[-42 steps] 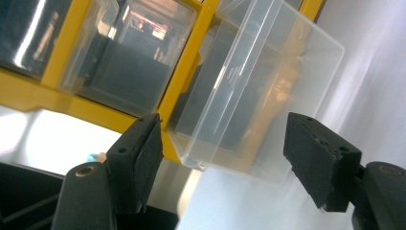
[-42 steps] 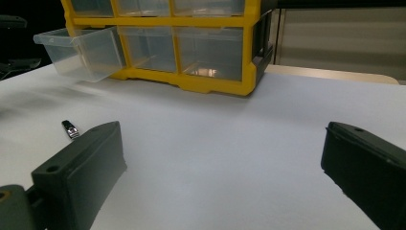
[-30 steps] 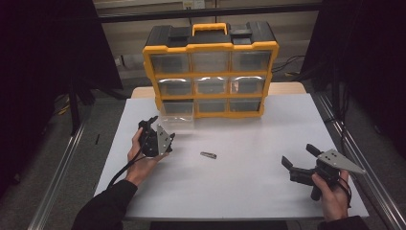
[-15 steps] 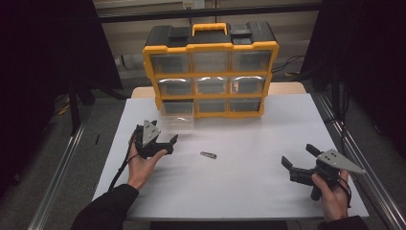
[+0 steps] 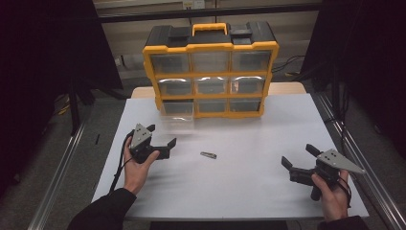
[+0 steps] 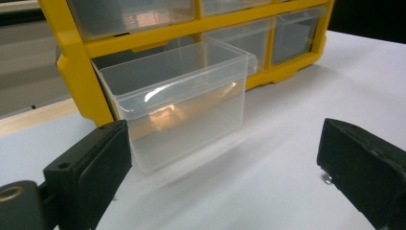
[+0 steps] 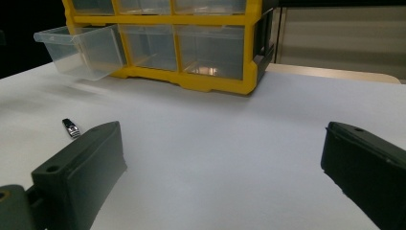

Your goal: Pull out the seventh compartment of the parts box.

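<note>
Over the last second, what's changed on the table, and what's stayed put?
The left hand-held gripper drew back from the pulled-out clear drawer toward the person and tipped from pointing down to lying level; its jaws have just been opening, with nothing between them. The right hand-held gripper, the small metal clip and the yellow organizer stayed where they were.

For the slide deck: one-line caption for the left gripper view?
Open left gripper faces the pulled-out clear drawer of the yellow organizer on the white table.
</note>
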